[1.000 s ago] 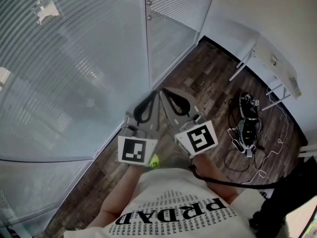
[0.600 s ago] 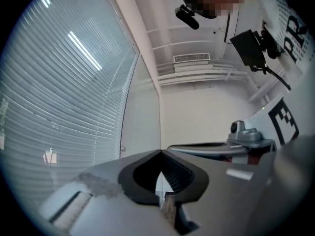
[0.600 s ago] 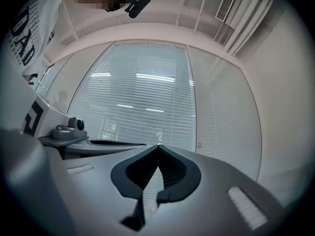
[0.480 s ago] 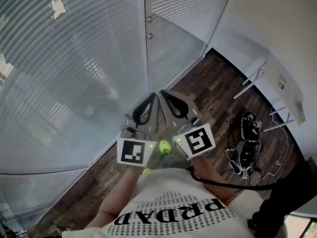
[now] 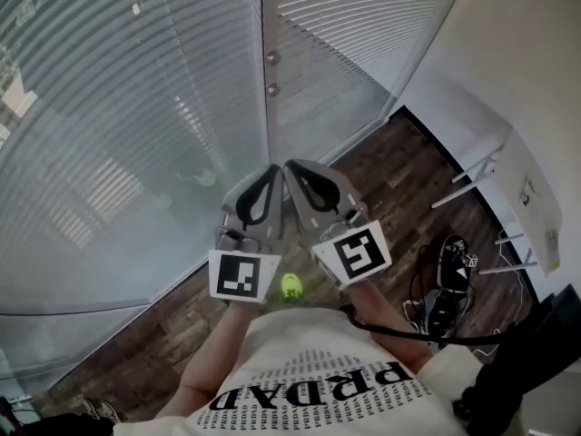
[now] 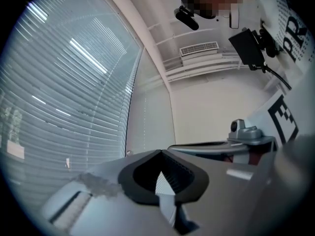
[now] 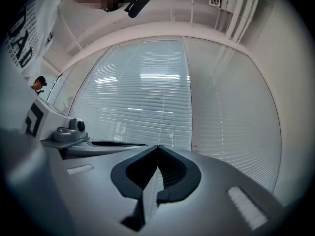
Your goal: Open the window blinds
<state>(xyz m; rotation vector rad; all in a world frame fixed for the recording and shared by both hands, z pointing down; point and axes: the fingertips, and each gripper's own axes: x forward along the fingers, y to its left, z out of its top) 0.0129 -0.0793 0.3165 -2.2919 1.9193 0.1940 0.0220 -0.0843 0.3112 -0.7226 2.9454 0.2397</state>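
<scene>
Closed slatted window blinds [image 5: 136,107] cover the big left pane, and a second set [image 5: 345,34] covers the pane to the right. A vertical frame [image 5: 265,116] with two small round knobs [image 5: 271,59] parts them. My left gripper [image 5: 272,169] and right gripper [image 5: 289,166] are held side by side at chest height, tips pointing at the frame below the knobs, apart from it. Both are shut with nothing between the jaws. In the left gripper view the blinds [image 6: 74,92] fill the left side beyond the left gripper [image 6: 160,151]. In the right gripper view both blinds [image 7: 142,97] stand ahead of the right gripper [image 7: 158,146].
Dark wooden floor [image 5: 390,180] runs along the window's foot. A white wall [image 5: 508,44] meets the window at the right corner. A white table [image 5: 526,189] stands by that wall, with black devices and cables [image 5: 449,271] on the floor beside it.
Both grippers have come closer to the window together, still side by side and shut. The blinds and the knobs now look larger, and the floor clutter has slid towards the right edge.
</scene>
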